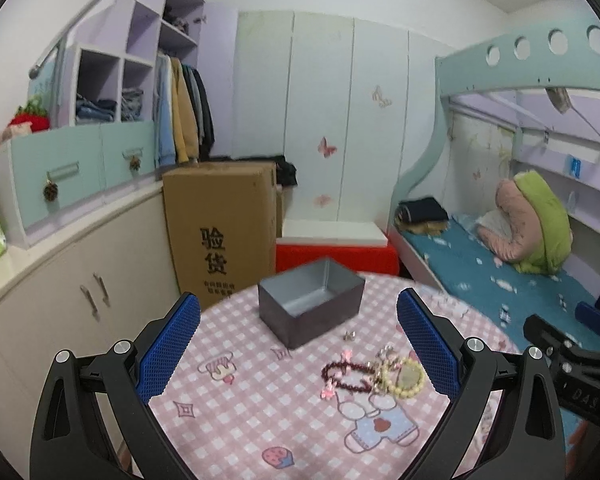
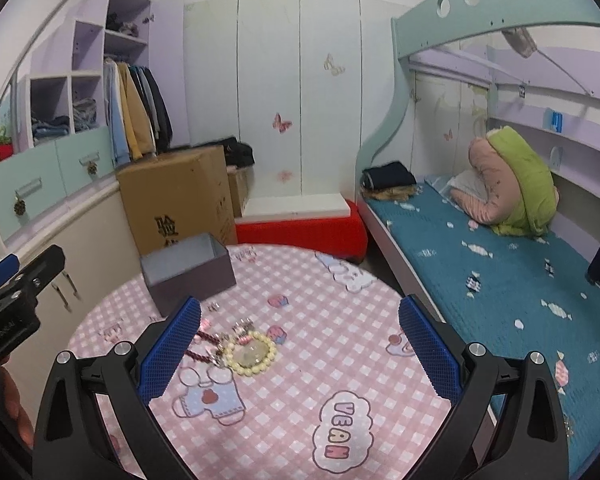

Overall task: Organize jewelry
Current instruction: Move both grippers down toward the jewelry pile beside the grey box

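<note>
An open dark grey box (image 1: 310,302) with a silver inside stands on the round table (image 1: 260,420) with a pink checked cloth; it also shows in the right wrist view (image 2: 188,276). Near it lie a cream pearl bracelet (image 1: 405,378), a dark red bead bracelet (image 1: 346,376), silver earrings (image 1: 349,335) and small pink pieces. The pearl bracelet (image 2: 251,353) and red bracelet (image 2: 204,346) show in the right wrist view too. My left gripper (image 1: 298,350) is open and empty above the table. My right gripper (image 2: 300,354) is open and empty, right of the jewelry.
A tall cardboard box (image 1: 220,232) and a red stool (image 1: 336,256) stand behind the table. White cabinets (image 1: 72,280) run along the left. A bunk bed with a blue sheet (image 2: 500,272) is on the right. The other gripper shows at each view's edge (image 1: 572,364).
</note>
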Demonstrator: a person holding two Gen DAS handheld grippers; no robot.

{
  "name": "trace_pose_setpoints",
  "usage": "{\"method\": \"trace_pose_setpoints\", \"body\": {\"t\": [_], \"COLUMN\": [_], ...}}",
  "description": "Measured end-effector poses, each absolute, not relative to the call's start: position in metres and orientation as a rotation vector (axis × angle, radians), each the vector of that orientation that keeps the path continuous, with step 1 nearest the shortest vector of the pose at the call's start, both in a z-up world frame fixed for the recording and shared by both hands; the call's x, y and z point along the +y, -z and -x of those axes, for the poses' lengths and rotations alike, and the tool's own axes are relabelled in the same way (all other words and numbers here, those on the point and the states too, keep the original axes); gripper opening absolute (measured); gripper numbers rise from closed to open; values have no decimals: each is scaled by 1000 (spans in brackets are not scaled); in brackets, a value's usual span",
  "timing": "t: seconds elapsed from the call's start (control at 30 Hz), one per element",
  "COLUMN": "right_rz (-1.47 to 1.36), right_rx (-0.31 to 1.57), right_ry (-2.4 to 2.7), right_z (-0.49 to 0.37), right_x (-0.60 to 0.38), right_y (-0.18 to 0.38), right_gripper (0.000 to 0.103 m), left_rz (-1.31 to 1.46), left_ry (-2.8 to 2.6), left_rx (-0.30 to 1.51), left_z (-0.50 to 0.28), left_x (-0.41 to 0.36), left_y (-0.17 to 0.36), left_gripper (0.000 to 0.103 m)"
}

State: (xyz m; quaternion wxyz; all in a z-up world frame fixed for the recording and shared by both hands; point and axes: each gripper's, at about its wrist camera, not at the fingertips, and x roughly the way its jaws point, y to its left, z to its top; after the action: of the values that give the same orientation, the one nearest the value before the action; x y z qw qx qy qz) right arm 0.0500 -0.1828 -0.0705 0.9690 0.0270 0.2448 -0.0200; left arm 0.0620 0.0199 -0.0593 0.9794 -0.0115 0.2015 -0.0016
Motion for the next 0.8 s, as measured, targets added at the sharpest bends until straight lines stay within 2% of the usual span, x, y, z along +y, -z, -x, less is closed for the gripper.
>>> {"method": "trace_pose_setpoints", "body": {"t": [0.3, 0.43, 0.8], "right_rz": [-50, -60, -69], "right_rx": [699, 757, 853], "right_ry": [34, 14, 2], "right_z": [-93, -104, -132], "right_x": [-187, -187, -190], "right_y": [122, 144, 176], "right_gripper": [97, 97, 97], "left_rz": [-65, -137, -130], "left_ry": [43, 41, 70], "left_rx": [729, 821, 959], "left_z": [-118, -138, -174], "left_x": [11, 3, 1], "left_y": [145, 171, 202], "left_gripper": [96, 96, 95]}}
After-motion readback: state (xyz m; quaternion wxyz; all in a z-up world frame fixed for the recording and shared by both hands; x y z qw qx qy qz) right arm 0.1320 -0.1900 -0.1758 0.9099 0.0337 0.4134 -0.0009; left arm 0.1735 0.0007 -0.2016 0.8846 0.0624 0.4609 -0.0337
